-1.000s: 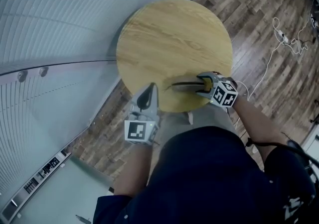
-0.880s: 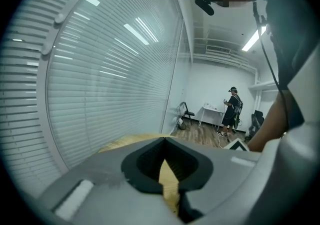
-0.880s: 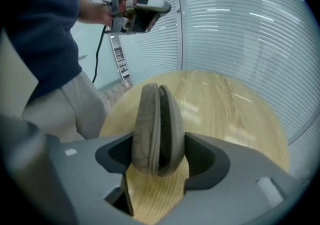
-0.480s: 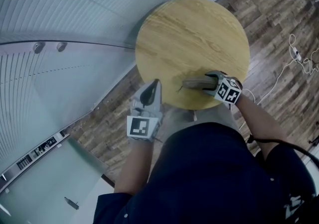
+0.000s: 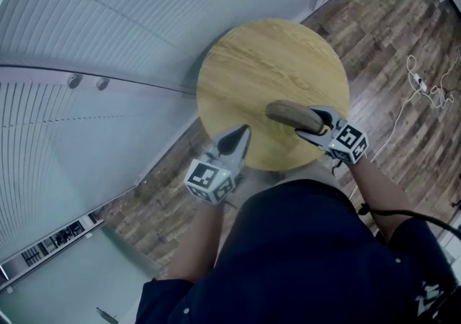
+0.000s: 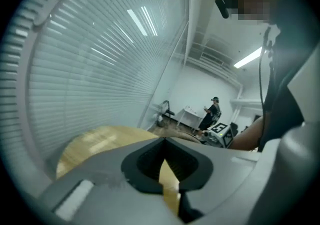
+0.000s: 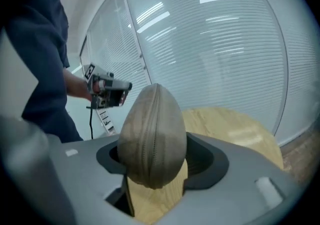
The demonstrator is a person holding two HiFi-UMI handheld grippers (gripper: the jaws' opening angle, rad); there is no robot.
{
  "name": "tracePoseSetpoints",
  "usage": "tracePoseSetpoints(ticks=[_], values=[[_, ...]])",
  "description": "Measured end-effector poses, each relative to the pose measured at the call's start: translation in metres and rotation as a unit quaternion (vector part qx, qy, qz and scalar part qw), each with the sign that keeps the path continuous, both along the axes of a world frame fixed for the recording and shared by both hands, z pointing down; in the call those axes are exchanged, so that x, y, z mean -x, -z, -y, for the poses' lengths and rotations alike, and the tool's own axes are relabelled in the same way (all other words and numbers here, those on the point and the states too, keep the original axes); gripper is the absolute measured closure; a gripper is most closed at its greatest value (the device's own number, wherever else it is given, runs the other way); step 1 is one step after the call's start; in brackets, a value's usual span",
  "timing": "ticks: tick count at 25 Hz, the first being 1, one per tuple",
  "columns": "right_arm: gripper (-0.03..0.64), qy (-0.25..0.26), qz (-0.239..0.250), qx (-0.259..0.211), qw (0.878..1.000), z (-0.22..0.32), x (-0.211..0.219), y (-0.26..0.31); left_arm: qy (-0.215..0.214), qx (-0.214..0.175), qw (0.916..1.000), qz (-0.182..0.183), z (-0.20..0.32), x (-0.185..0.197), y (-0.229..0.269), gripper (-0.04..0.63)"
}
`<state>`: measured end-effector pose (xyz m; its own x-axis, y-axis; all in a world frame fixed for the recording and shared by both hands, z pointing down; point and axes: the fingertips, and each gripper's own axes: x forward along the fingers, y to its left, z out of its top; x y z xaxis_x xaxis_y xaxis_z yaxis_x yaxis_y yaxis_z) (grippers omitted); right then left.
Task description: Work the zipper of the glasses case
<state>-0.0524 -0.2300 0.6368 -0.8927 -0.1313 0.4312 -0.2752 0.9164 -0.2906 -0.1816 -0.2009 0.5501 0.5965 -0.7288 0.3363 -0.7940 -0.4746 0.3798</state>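
A brown zippered glasses case (image 5: 292, 114) is held above the near right part of the round wooden table (image 5: 259, 63). My right gripper (image 5: 317, 125) is shut on one end of it. In the right gripper view the case (image 7: 152, 131) stands out from between the jaws, with its zipper seam running down the middle facing the camera. My left gripper (image 5: 240, 135) is shut and holds nothing; it hovers at the table's near left edge, a short way left of the case. Its closed tips (image 6: 164, 141) point over the tabletop (image 6: 90, 144).
A glass wall with blinds (image 5: 108, 34) curves round the table's left and far sides. White cables (image 5: 421, 81) lie on the plank floor at the right. A person (image 6: 210, 114) stands by a desk far off.
The case lay on the table under my right gripper; now it is lifted off the top and angled up to the left. My left gripper has moved right, nearer the table edge.
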Motion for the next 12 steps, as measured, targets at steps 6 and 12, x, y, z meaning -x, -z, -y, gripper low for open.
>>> tracePoseSetpoints(ticks=[6,12], values=[[0.328,-0.078,0.154,0.002,0.985,0.030,-0.005,0.120,-0.165,-0.014,0.9749,-0.149,0.010,-0.080,0.052,0.387],[0.327,-0.047,0.261,-0.036,0.964,0.014,0.000,0.210,-0.197,-0.085,0.9466,-0.240,0.021,-0.100,0.129,0.307]])
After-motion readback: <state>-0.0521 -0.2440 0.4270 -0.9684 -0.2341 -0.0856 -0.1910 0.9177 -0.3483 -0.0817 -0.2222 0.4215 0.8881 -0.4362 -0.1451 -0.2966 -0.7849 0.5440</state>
